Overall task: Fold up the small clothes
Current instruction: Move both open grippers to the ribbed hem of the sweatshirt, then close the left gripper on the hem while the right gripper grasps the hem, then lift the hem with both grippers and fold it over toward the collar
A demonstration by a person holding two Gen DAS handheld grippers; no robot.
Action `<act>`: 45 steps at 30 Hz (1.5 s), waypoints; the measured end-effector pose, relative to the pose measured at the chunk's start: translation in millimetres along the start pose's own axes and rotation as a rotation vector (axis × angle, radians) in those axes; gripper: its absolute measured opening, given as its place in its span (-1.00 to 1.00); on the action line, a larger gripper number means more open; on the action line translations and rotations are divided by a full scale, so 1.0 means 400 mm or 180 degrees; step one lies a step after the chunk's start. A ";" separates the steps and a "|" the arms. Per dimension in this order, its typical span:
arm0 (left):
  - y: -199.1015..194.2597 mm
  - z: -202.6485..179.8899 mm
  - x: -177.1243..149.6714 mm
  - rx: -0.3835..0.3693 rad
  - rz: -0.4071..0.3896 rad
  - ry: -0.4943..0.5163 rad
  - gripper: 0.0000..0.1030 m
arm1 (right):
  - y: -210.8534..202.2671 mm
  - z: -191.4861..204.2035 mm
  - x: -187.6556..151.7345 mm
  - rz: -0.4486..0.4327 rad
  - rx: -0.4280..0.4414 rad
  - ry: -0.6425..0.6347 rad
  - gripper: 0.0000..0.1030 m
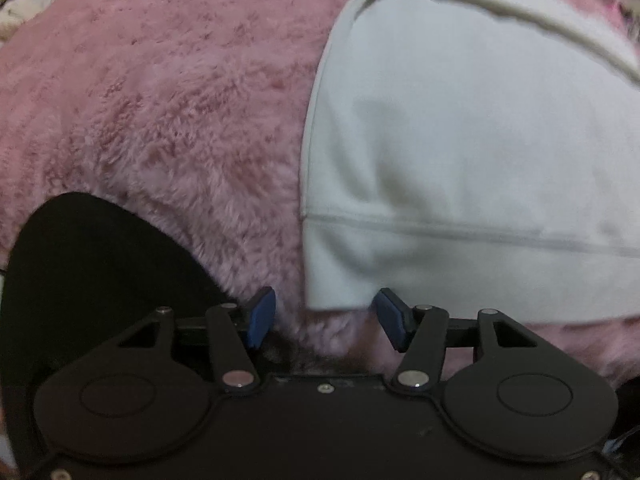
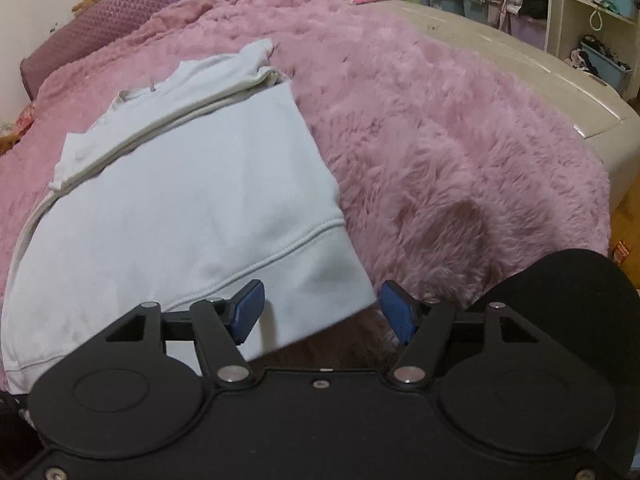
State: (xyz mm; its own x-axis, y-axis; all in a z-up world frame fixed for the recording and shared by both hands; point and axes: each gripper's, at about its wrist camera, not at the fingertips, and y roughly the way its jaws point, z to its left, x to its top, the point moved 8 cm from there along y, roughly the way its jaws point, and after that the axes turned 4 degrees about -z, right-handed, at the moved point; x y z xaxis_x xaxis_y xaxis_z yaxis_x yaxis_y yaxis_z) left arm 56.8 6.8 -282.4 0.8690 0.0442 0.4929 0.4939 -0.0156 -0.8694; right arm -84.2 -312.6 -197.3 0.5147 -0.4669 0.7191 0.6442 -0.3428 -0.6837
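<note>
Both views were taken low and close over the pink blanket [image 1: 160,100]. The white garment [image 1: 460,160] was seen toward 2 o'clock from the left wrist, 10 o'clock from the right.

No readable text or labels.

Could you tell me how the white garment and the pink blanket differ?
The white garment is smooth with stitched seams; the pink blanket is shaggy. The garment is small and folded; the blanket spreads far wider. The garment lies on top; the blanket lies beneath it. Both are soft fabric.
</note>
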 end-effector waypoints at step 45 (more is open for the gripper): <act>-0.247 0.008 0.081 0.0248 -0.1078 0.0229 -0.92 | -0.211 0.084 0.019 -0.0475 0.0433 -0.0380 -0.97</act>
State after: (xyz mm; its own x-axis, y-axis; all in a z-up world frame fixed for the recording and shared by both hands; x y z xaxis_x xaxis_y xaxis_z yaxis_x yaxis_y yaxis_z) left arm 36.0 12.9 -180.8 0.6577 -0.0366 0.7524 0.7529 0.0643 -0.6550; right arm -115.6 -259.8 -130.0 0.4662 -0.3167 0.8260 0.7843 -0.2841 -0.5516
